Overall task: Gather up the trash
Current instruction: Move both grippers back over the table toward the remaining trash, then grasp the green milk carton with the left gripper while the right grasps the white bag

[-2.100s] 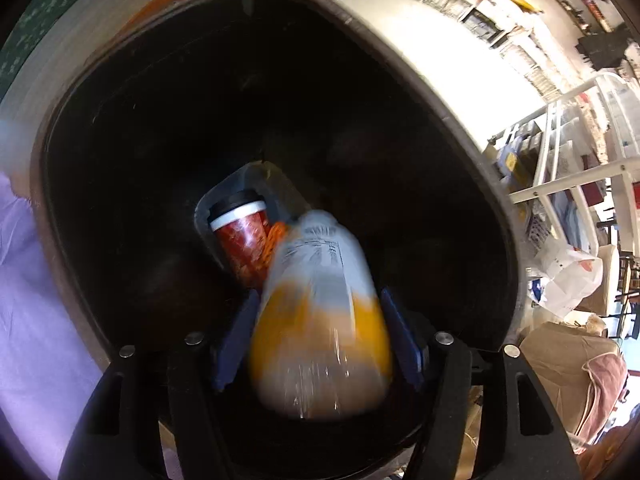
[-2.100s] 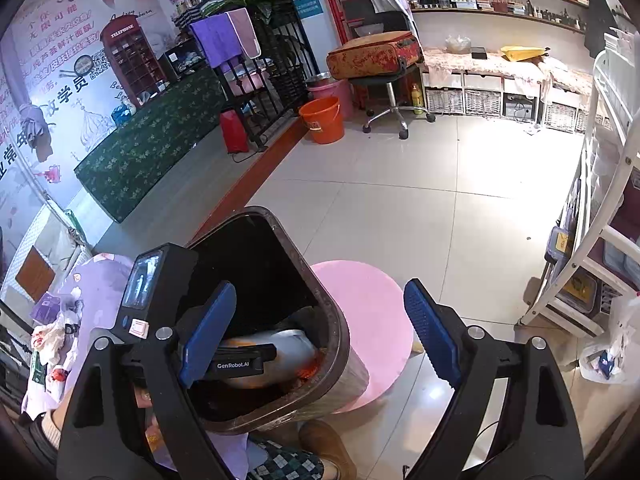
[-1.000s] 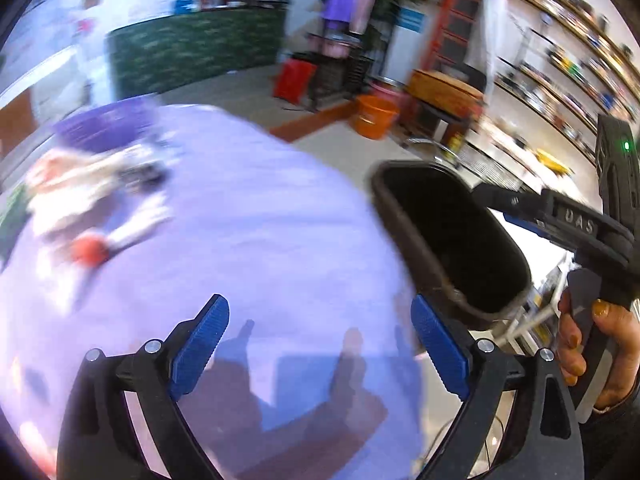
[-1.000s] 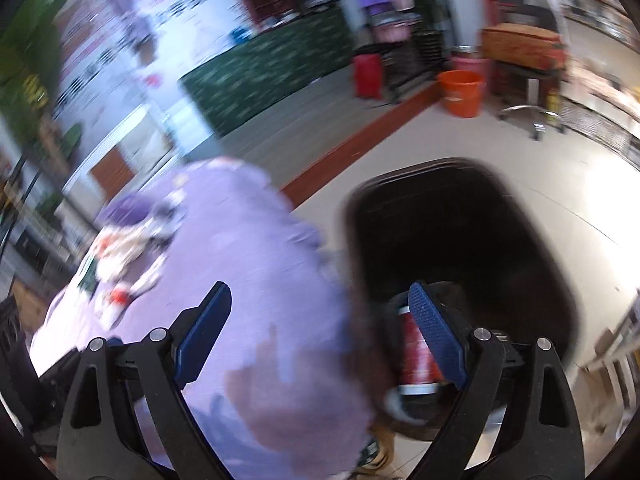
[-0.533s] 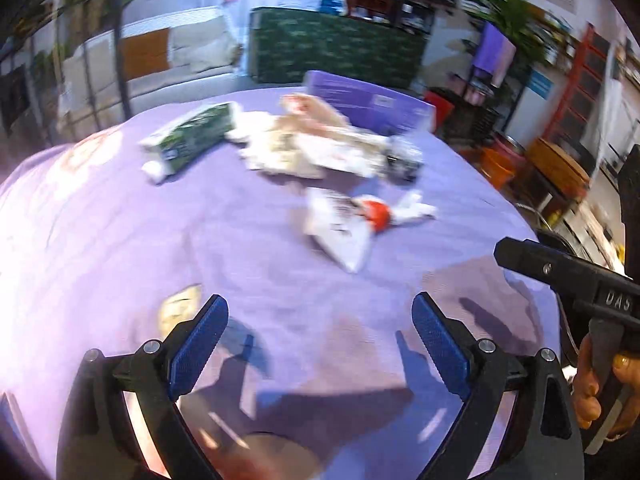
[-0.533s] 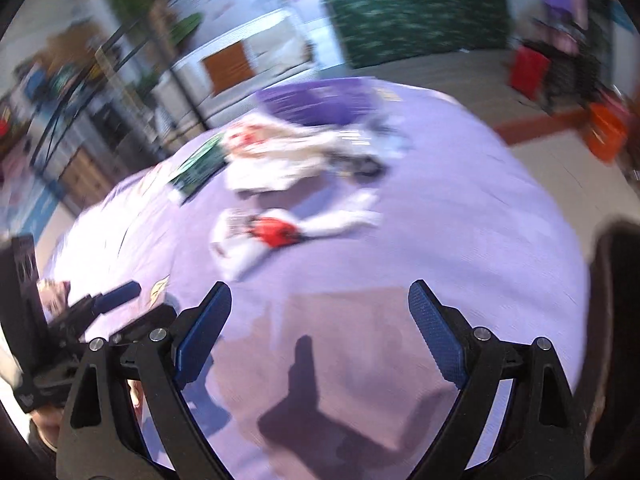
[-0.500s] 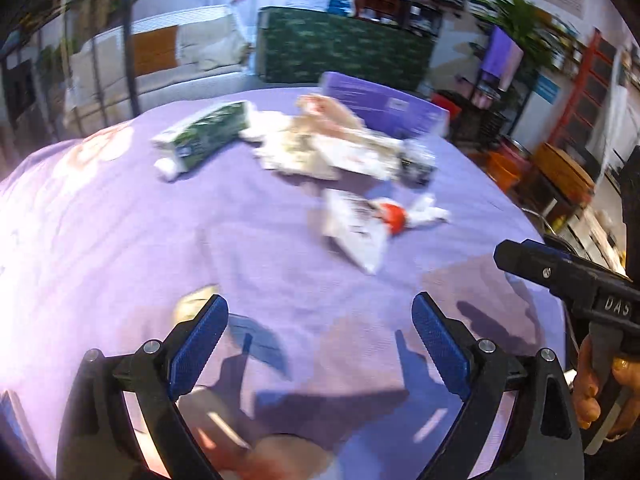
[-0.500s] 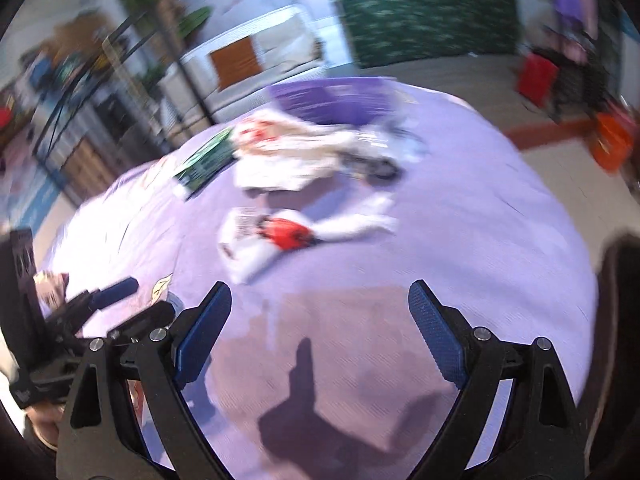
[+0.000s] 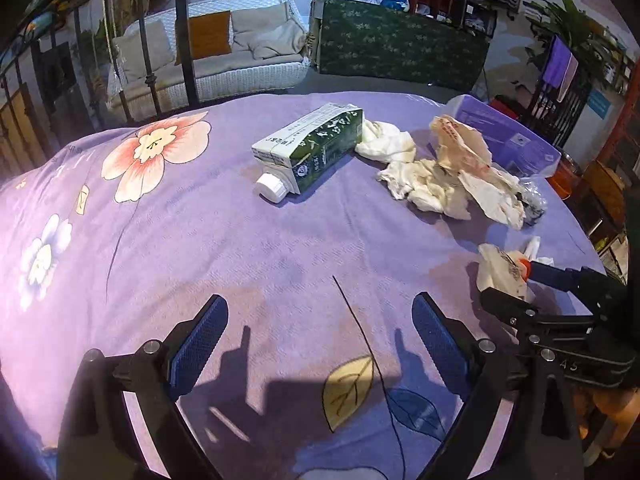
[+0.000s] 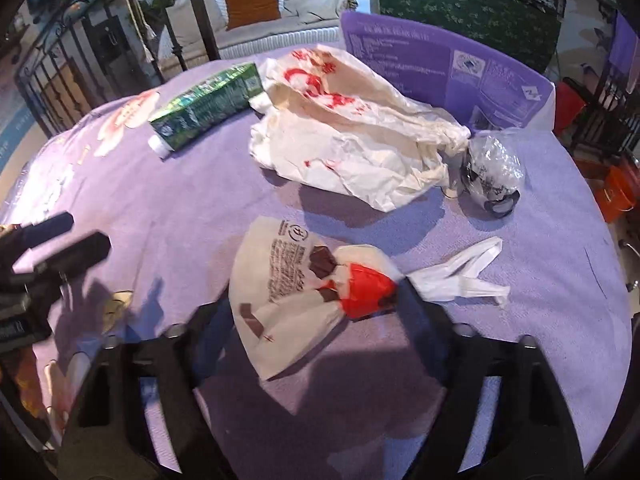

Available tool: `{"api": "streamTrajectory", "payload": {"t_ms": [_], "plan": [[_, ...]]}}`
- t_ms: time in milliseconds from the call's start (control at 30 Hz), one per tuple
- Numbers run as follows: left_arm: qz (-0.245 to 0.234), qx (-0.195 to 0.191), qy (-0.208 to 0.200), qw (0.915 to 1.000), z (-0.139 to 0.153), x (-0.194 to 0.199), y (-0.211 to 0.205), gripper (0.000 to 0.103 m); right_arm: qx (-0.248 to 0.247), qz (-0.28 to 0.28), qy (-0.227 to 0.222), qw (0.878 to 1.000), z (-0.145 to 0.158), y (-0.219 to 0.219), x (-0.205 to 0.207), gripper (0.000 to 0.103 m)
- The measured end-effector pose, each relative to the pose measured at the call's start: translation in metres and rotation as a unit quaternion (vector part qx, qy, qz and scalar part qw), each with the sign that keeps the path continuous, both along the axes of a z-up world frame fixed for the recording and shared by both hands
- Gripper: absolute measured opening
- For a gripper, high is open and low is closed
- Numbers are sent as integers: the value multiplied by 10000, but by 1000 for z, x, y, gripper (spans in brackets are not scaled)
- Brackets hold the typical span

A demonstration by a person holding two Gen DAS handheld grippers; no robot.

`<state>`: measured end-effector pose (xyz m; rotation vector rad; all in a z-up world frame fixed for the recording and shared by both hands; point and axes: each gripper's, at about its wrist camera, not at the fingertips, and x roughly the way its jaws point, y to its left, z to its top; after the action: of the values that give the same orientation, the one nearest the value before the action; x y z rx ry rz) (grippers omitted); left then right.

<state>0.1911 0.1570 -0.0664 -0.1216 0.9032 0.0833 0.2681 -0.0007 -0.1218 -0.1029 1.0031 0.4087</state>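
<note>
Trash lies scattered over our purple tablecloth: crumpled bag mid-frame, green carton upper left. Our right gripper is closing astride the white wrapper, pads not yet pressing; our left gripper waits apart, empty

one carton, two wrappers, one purple box

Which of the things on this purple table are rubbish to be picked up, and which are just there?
Rubbish to collect:
- green carton, lying on its side
- crumpled tissues
- big crumpled bag with red print
- small tied bag with a red patch, between the closing right gripper
- clear plastic wad

Just there:
- purple flowered tablecloth
- purple box
- white sofa
</note>
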Motion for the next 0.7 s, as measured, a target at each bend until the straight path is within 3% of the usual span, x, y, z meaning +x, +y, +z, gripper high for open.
{"api": "streamTrajectory", "payload": {"t_ms": [67, 233, 267, 467, 700], "plan": [[-2, 26, 28, 10000, -2, 10, 7, 91, 23, -44, -28, 10000, 1, -5, 1, 40], [-15, 398, 89, 9992, 1, 38, 15, 91, 443, -195, 66, 9988, 12, -28, -2, 19], [-54, 458, 89, 9989, 3, 44, 16, 91, 456, -207, 35, 9987, 15, -29, -3, 11], [-457, 1027, 250, 9933, 10, 91, 9, 91, 498, -266, -324, 9979, 34, -43, -23, 9], [-657, 1238, 843, 9865, -11, 149, 6, 91, 567, -307, -499, 9967, 44, -58, -39, 9]]}}
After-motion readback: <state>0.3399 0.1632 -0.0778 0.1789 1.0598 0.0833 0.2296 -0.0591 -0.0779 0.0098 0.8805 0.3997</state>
